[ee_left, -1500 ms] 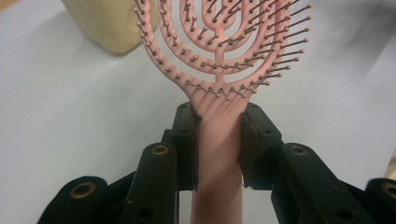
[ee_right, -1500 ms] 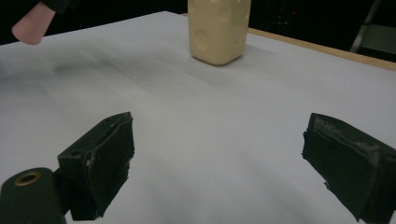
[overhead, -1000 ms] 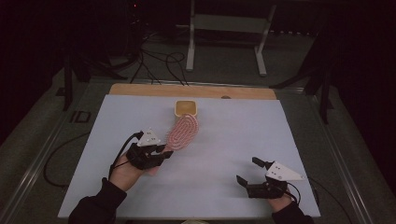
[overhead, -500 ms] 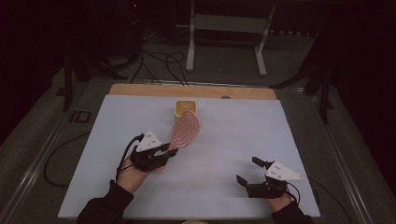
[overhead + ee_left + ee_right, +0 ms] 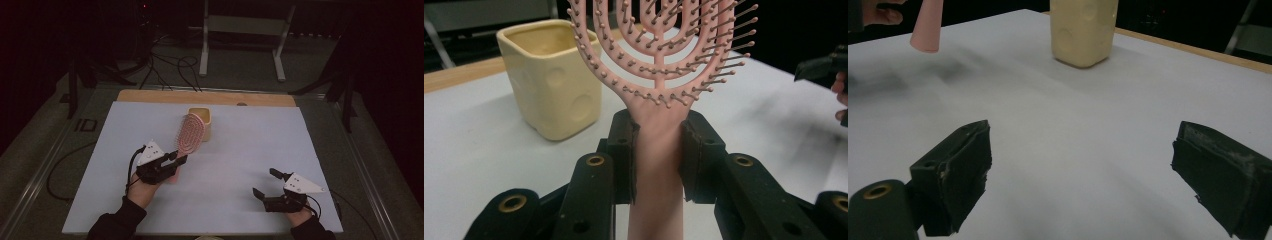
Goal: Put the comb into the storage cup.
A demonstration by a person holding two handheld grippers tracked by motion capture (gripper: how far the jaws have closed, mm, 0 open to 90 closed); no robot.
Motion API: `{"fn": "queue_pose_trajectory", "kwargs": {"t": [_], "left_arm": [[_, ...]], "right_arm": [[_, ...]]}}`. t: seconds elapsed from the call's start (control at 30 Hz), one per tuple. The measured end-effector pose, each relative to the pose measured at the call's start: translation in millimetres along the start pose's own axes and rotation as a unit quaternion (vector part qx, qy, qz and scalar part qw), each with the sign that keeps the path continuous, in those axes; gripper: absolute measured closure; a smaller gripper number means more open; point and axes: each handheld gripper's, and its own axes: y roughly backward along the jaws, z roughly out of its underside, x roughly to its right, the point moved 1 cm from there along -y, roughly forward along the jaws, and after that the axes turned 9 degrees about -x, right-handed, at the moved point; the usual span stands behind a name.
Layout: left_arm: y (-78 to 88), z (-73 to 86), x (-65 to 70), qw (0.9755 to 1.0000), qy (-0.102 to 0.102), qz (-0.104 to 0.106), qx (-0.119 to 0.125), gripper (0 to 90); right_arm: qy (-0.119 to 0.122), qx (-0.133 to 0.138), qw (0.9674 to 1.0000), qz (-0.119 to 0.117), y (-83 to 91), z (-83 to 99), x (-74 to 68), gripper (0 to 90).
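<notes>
Left gripper clamps the pink hairbrush by its stiff handle, likely light; right gripper gapes empty.

A pink brush with an open, looped head and ball-tipped bristles is clamped by its handle between the left gripper jaws, head pointing away from the tool. Just past the head stands a cream square cup, upright and open-topped, with round dimples on its sides.
</notes>
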Motion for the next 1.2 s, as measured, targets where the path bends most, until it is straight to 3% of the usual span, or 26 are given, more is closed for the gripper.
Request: {"fn": "queue_pose_trajectory", "kwargs": {"t": [0.13,0.47,0.7,0.93,1.2], "left_arm": [[-0.6,8.5,0.2,0.9998,0.007,-0.001,0.019,70.9],[-0.7,12.6,0.8,0.9996,0.005,-0.01,0.027,70.9],[0.4,13.3,2.9,0.9992,-0.001,-0.025,0.032,70.9],[1.2,13.1,2.5,0.9992,0.003,-0.022,0.033,70.9],[0.6,12.8,5.0,0.9992,0.0,-0.025,0.033,70.9]], "right_arm": [[0.0,-0.001,1.0,0.0,-0.1,-0.3,-0.4,8.8],[-0.004,0.002,1.0,0.006,3.8,-6.5,-1.7,8.8],[-0.009,0.01,0.9999,0.004,11.9,-20.9,-7.2,8.8],[-0.006,0.009,0.9998,0.018,17.7,-35.5,-14.2,8.8],[-0.014,0.007,0.9999,0.006,25.8,-58.0,-18.7,8.6]]}}
